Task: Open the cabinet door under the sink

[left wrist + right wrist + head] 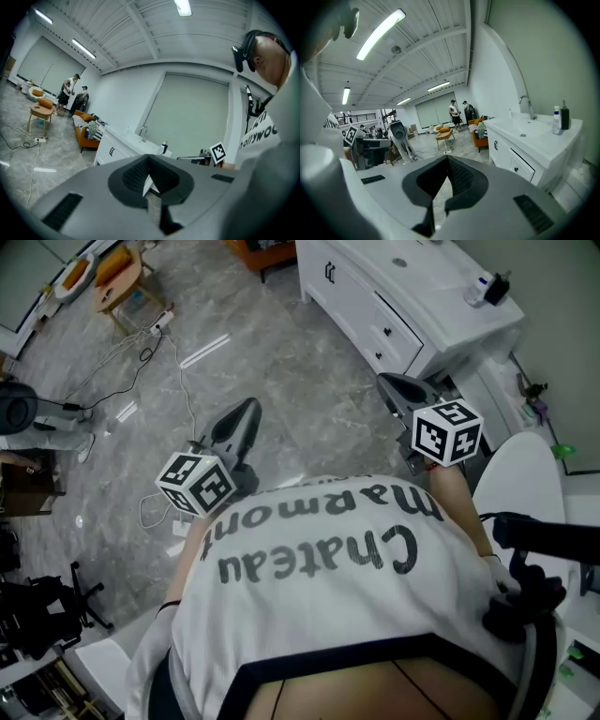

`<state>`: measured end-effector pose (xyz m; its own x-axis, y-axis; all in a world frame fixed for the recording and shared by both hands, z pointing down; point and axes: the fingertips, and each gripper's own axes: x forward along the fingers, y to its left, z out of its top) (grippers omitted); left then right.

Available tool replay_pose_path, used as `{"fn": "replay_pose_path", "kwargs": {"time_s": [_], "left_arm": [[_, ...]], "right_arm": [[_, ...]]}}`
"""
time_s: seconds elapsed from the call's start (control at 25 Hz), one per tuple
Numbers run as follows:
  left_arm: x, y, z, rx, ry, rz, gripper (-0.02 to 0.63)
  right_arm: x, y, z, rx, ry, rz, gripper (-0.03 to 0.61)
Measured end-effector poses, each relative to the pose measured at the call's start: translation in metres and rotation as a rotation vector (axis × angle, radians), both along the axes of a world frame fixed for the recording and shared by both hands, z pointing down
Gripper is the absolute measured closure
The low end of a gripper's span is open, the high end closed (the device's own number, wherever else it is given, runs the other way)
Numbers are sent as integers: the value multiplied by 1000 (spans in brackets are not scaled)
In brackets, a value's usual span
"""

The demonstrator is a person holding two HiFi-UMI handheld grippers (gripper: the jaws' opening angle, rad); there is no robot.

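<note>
- Currently, the left hand-held gripper is sitting clenched, its jaws pressing together with nothing between them.
- The right hand-held gripper is likewise sitting clenched and carrying nothing.
- Both are hanging over the grey floor in front of the person's white shirt, each pointing slightly downward.
- The white cabinet is standing at the head view's upper right. The right hand-held gripper is hanging nearer to it, and neither is touching it.
- The cabinet door is sitting closed in the front face below the sink, with a dark handle showing on it.
- A faucet is rising behind the basin, and two bottles are standing on the tabletop at its near end.
- Cables are lying across the floor.
</note>
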<state>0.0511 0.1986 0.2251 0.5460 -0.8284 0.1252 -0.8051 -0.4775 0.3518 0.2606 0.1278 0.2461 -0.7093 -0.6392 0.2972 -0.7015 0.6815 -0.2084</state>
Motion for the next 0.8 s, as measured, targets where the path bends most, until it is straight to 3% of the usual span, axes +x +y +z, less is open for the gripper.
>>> {"fn": "replay_pose_path", "kwargs": {"time_s": [0.4,0.64,0.8], "left_arm": [[-6,-39,16,-17,15,-5,606],[-37,-61,28,-57,22,-18,606],[-50,-101,30,-56,22,27,606]], "right_arm": [[-8,-39,15,-29,12,-10,572],[-36,-63,14,-33,7,-19,572],[-48,-89,19,-52,16,17,572]]}}
